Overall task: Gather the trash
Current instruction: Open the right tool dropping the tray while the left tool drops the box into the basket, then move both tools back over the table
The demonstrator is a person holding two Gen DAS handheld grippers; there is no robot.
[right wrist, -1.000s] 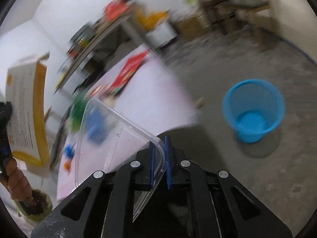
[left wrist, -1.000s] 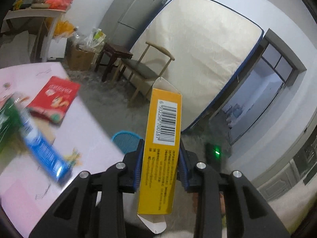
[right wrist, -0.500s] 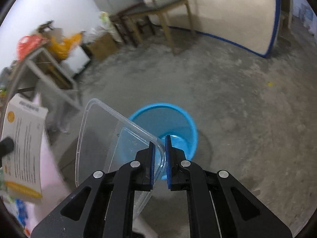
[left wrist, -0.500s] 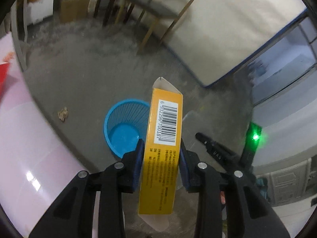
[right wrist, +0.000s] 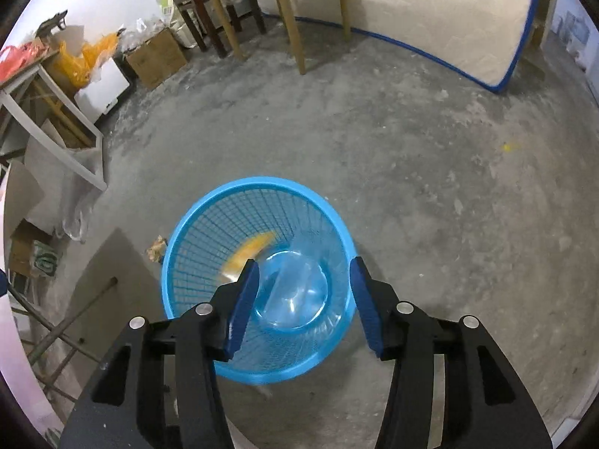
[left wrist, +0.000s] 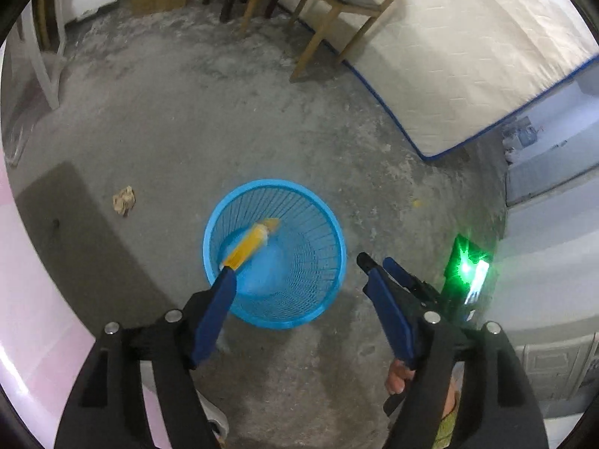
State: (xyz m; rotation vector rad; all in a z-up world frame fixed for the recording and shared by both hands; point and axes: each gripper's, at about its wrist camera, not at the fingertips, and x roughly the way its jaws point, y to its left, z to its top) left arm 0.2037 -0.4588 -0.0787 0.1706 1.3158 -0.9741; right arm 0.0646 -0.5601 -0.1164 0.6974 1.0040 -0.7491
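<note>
Bin (right wrist: 209, 220) bright blue, open mesh grid; yellow box (left wrist: 251, 244) and clear container (right wrist: 295, 292) inside. Floor (right wrist: 411, 172) mottled grey concrete. Mattress (left wrist: 468, 56) cream quilted, blue piping.

The right tool (right wrist: 304, 278) is seen with its jaws apart, having just been opening, and nothing is held between them. Below it the blue basket (right wrist: 209, 205) stands on the concrete floor (right wrist: 430, 149). Inside the basket a clear plastic container (right wrist: 295, 295) is lying, and a blurred yellow box (right wrist: 251, 249) is seen at 10 o'clock of it. A crumpled scrap (right wrist: 156, 247) lies on the floor just beside the basket, at 9 o'clock.
</note>
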